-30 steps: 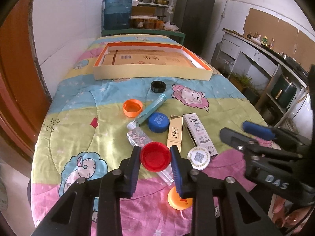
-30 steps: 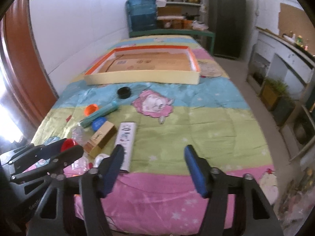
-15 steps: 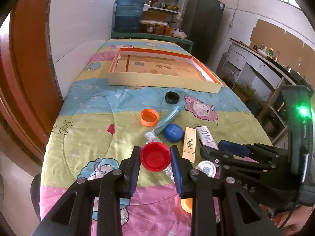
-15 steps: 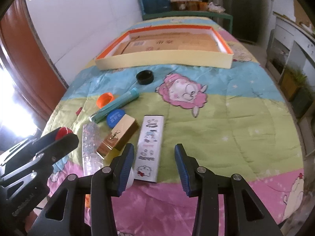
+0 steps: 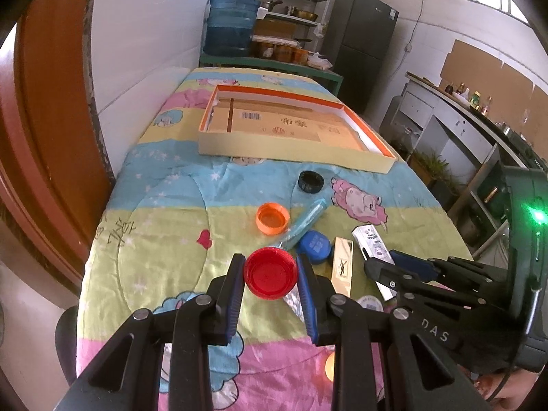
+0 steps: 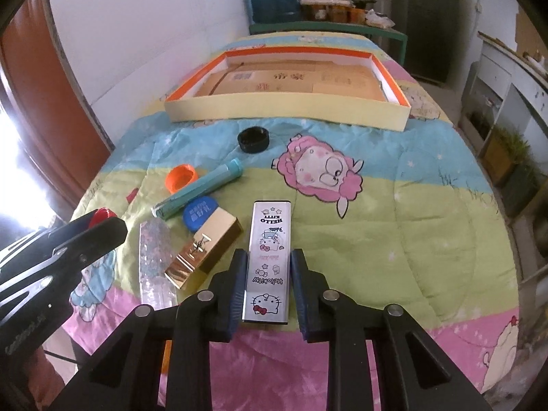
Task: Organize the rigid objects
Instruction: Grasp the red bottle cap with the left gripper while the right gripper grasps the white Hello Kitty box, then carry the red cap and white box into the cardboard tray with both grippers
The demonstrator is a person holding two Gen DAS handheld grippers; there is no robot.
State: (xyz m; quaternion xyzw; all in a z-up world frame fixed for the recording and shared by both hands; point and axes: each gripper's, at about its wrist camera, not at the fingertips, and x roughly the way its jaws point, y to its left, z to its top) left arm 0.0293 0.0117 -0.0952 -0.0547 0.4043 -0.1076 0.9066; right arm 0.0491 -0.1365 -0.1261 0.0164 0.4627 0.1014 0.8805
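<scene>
Left wrist view: left gripper (image 5: 270, 274) clenched on a red cap (image 5: 270, 273), held above the quilt-covered bench (image 5: 164, 226), with an orange cap (image 5: 272, 218), teal tube (image 5: 306, 221), blue cap (image 5: 314, 243), gold box (image 5: 343, 270) and black cap (image 5: 311, 182) spread beyond it, and a shallow orange-rimmed tray (image 5: 291, 152) at the far end. Right wrist view: right gripper (image 6: 269, 274) straddles the near half of a white Hello Kitty box (image 6: 269, 257) lying flat on the bench, pads (image 6: 239, 284) right at its long edges, cannot tell if actually clamped; gold box just left of it, glittery clear tube (image 6: 154, 267) further left.
</scene>
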